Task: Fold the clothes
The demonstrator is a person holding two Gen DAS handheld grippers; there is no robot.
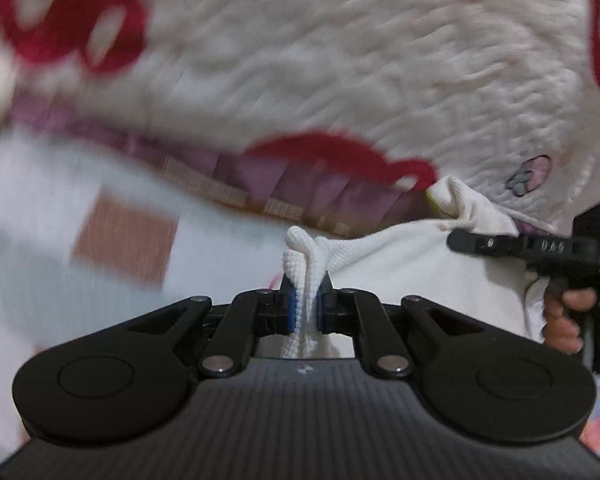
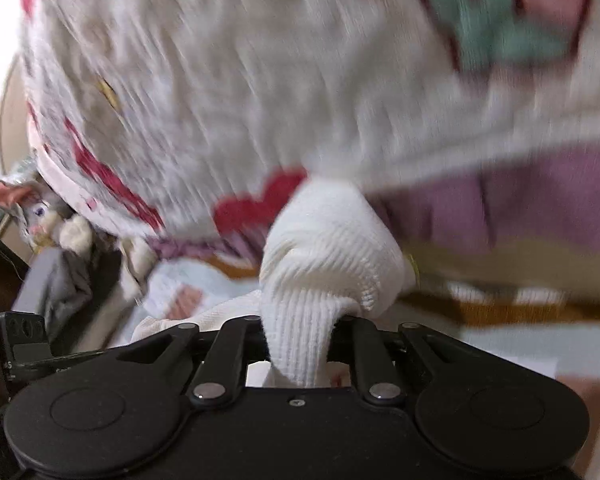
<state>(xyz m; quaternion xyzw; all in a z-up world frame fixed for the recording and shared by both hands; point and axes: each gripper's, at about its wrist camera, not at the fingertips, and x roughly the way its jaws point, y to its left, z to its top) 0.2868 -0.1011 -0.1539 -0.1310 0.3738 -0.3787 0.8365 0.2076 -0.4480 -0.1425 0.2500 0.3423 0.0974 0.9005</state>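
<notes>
A white ribbed knit garment point(image 1: 400, 264) is held stretched between both grippers. My left gripper point(image 1: 306, 304) is shut on a bunched fold of it point(image 1: 304, 256). My right gripper point(image 2: 300, 340) is shut on another thick fold of the same garment point(image 2: 324, 256), which hides its fingertips. The right gripper also shows at the right edge of the left wrist view point(image 1: 540, 248), with the person's hand on it. The left gripper's body shows at the lower left of the right wrist view point(image 2: 24, 344).
A cream blanket with red and pink patterns point(image 1: 340, 60) fills the upper part of both views, blurred. Below it lies a pale sheet with brown squares point(image 1: 124, 236). A stuffed rabbit point(image 2: 40, 212) and grey cloth point(image 2: 60, 284) lie at the left.
</notes>
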